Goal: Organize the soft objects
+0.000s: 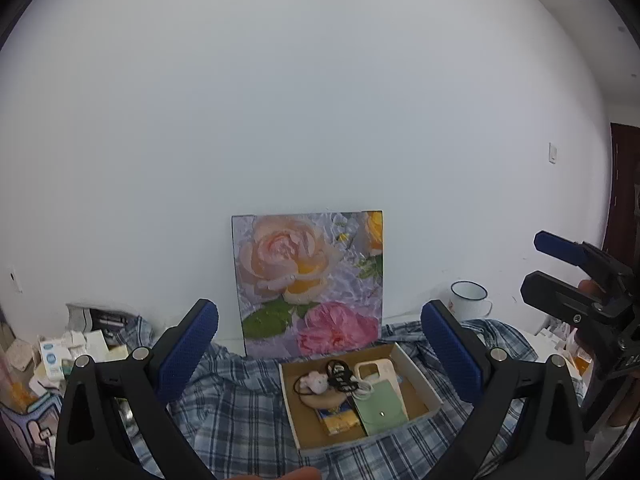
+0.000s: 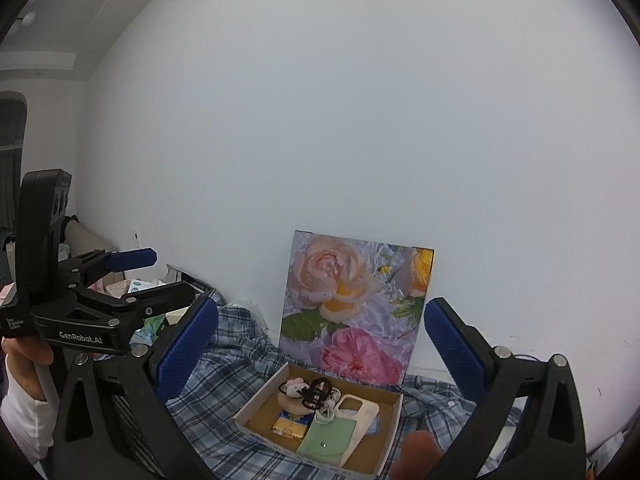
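Plaid shirt fabric [image 1: 224, 412] is lying rumpled across the bench under a cardboard tray [image 1: 434, 404] already holding a green pouch [image 1: 380, 404], while both the left hand-held gripper [image 1: 320, 350] and the right hand-held gripper [image 2: 320, 350] are hovering released, likely needing to descend and pinch the cloth.

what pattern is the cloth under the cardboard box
Blue and white plaid cloth under the cardboard box, clearest in the left wrist view.
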Demonstrator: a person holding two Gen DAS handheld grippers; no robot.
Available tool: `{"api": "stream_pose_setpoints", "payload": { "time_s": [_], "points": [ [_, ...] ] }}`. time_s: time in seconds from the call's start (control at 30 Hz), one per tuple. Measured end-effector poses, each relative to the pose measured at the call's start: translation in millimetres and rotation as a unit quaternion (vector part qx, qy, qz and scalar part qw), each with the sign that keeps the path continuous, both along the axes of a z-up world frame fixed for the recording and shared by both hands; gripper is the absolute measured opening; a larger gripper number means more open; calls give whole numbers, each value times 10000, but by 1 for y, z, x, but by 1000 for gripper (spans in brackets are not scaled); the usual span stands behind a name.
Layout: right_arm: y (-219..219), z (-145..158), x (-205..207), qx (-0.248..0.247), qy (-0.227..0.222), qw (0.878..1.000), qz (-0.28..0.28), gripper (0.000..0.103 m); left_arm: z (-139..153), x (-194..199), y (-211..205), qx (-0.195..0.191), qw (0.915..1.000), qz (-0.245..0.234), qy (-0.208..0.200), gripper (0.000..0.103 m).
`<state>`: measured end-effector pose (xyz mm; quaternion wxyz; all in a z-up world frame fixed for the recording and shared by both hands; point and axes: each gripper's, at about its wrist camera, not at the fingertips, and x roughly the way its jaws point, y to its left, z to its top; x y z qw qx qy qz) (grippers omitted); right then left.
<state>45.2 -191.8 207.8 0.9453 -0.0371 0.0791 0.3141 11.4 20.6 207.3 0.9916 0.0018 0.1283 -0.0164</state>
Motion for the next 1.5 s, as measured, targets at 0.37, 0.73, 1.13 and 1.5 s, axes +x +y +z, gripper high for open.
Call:
{"api": "stream_pose_setpoints", "payload": {
  "time_s": [0.37, 0.73, 1.13, 1.5],
  "points": [
    [-16, -51, -13, 82, 106, 9995, -274, 103, -44, -7, -20, 302, 9993, 69, 200, 103],
    [-15, -107, 6, -366, 535, 9977, -187, 103, -96, 10, -24, 27, 9974, -149, 711, 103],
    [-6, -150, 6, -438, 656, 9969, -49, 103, -145, 24, -10, 133, 9939, 126, 1090, 103],
    [-3, -177, 23, -672, 808, 9944, -145, 103, -175, 38, 0, 158, 9923, 369, 1168, 103]
  ]
}}
